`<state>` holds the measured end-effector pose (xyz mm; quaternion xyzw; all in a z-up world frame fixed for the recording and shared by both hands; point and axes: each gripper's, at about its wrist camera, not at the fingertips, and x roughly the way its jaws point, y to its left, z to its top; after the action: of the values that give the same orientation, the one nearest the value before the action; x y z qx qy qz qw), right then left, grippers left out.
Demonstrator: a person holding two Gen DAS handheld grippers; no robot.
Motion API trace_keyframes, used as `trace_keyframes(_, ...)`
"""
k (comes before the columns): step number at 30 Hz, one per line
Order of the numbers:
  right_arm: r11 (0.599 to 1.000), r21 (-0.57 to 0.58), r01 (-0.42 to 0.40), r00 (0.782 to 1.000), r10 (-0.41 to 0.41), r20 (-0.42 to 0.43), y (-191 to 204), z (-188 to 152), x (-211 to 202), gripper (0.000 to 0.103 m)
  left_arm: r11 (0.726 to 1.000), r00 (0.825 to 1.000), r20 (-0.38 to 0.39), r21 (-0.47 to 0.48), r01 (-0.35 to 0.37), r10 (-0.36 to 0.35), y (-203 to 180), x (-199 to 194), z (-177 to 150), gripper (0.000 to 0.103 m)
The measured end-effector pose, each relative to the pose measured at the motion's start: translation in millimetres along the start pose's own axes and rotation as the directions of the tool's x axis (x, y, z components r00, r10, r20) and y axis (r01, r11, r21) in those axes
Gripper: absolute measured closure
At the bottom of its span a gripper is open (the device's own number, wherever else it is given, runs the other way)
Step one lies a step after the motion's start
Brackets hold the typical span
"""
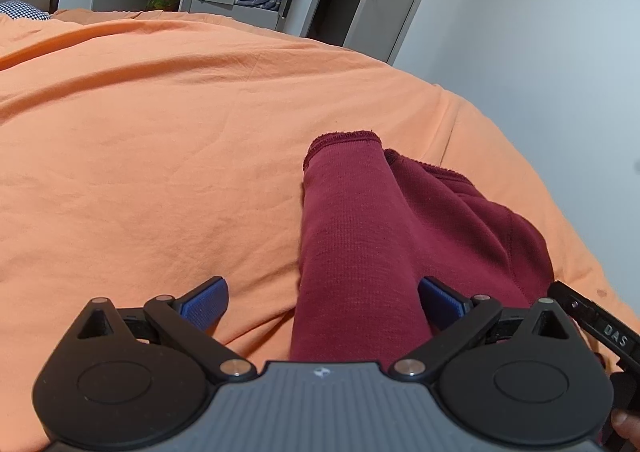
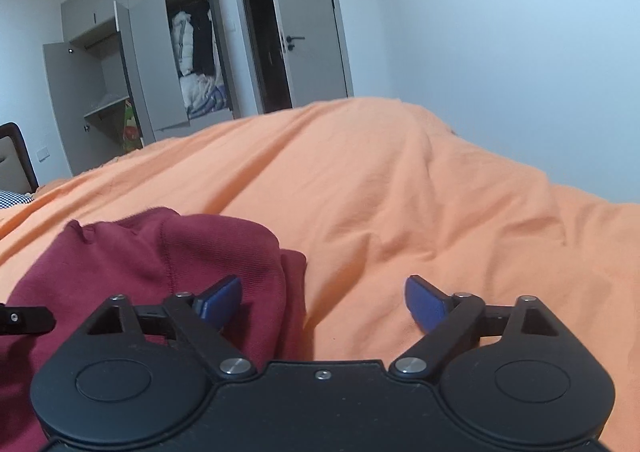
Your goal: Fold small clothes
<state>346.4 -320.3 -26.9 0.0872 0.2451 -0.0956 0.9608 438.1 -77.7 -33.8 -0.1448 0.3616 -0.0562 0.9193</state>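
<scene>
A dark red knit garment [image 1: 360, 228] lies on the orange bed cover [image 1: 140, 124], its sleeve or leg stretched away from me with the cuff at the far end. My left gripper [image 1: 322, 302] is open, and the near end of that strip lies between its blue fingers [image 1: 204, 302]. In the right wrist view the same red garment [image 2: 140, 264] is bunched at the lower left. My right gripper [image 2: 322, 300] is open at the garment's right edge, its left finger [image 2: 220, 298] over the red cloth and its right finger [image 2: 426, 302] over the orange cover [image 2: 400, 192].
A grey wardrobe [image 2: 160, 64] with open doors and hanging clothes stands beyond the bed, next to an open room door [image 2: 304, 24]. A headboard [image 2: 16, 156] and a checked pillow [image 1: 22, 10] are at the left. The other gripper's black part [image 1: 596, 324] shows at the right.
</scene>
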Motion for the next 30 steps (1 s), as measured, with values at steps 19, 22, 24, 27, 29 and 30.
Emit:
trace_keyframes(19, 0.984, 0.141, -0.111, 0.989, 0.123, -0.079, -10.3, -42.5, -34.0, 0.001, 0.999, 1.000, 0.009, -0.049, -0.008, 0.009, 15.2, -52.6, -34.7, 0.000)
trace_keyframes(22, 0.988, 0.128, -0.086, 0.991, 0.098, -0.092, -5.9, -40.9, -45.3, 0.001, 0.999, 1.000, 0.002, -0.030, -0.031, 0.031, 12.5, -65.9, -35.9, 0.000)
trace_keyframes(24, 0.991, 0.115, -0.070, 0.991, 0.082, -0.102, -2.4, -39.2, -55.4, 0.001, 0.999, 0.999, 0.003, -0.015, -0.047, 0.047, 9.3, -75.2, -36.2, 0.000)
trace_keyframes(27, 0.993, 0.106, -0.046, 0.991, 0.059, -0.124, 1.1, -35.9, -75.7, 0.001, 0.998, 0.998, -0.007, -0.002, -0.064, 0.064, 3.3, -88.2, -37.1, 0.000)
trace_keyframes(29, 0.995, 0.087, -0.043, 0.991, 0.054, -0.126, 4.6, -30.7, -92.0, 0.001, 0.998, 0.998, -0.014, -0.002, -0.058, 0.058, -0.7, -96.7, -38.5, 0.000)
trace_keyframes(30, 0.997, 0.074, -0.036, 0.991, 0.045, -0.126, 7.6, -27.3, -100.9, 0.001, 0.998, 0.998, -0.017, -0.004, -0.056, 0.055, -1.5, -101.3, -38.5, 0.000)
